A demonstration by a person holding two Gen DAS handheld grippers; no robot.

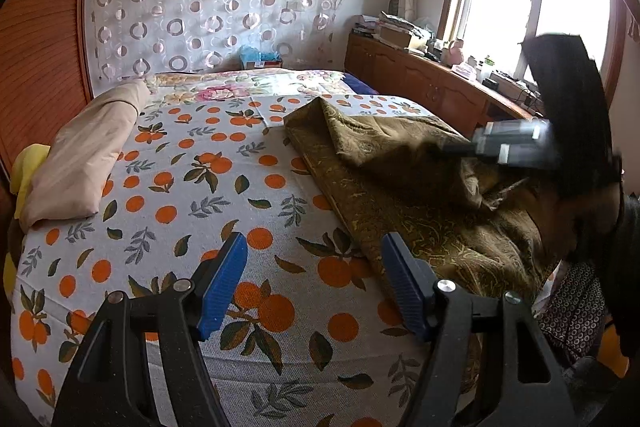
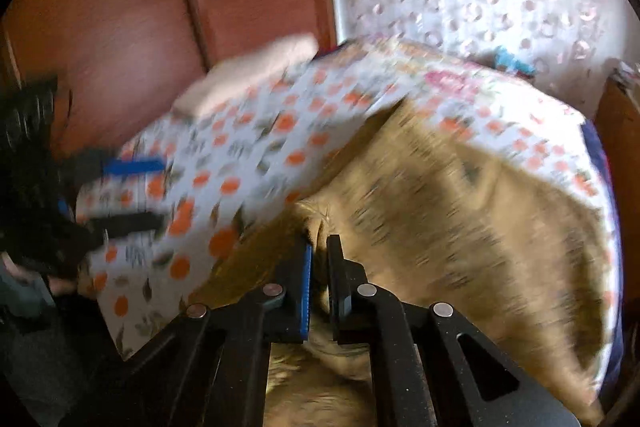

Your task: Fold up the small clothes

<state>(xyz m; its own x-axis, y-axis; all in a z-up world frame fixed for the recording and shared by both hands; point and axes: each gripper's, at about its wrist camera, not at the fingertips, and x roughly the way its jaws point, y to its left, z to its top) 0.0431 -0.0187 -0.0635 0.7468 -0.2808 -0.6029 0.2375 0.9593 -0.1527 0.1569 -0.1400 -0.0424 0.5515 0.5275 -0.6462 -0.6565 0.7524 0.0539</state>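
Note:
An olive-brown garment [image 1: 400, 187] with a gold paisley pattern lies rumpled on the right half of the bed; the right wrist view shows it blurred [image 2: 460, 207]. My right gripper [image 2: 319, 247] is shut on a bunched fold of this garment at its near edge. The same gripper appears blurred above the cloth at the right of the left wrist view [image 1: 508, 147]. My left gripper [image 1: 314, 247] stands open over the orange-print sheet, just left of the garment's edge, with nothing between its blue pads [image 1: 224, 283]. It also shows at the left of the right wrist view [image 2: 160, 191].
The bed carries a white sheet with orange fruit print [image 1: 192, 163]. A beige bolster [image 1: 84, 155] lies along its left side by a wooden panel wall. A cluttered wooden cabinet [image 1: 420, 71] runs under the window on the right. A dark dotted cloth [image 1: 572, 307] hangs at the near right.

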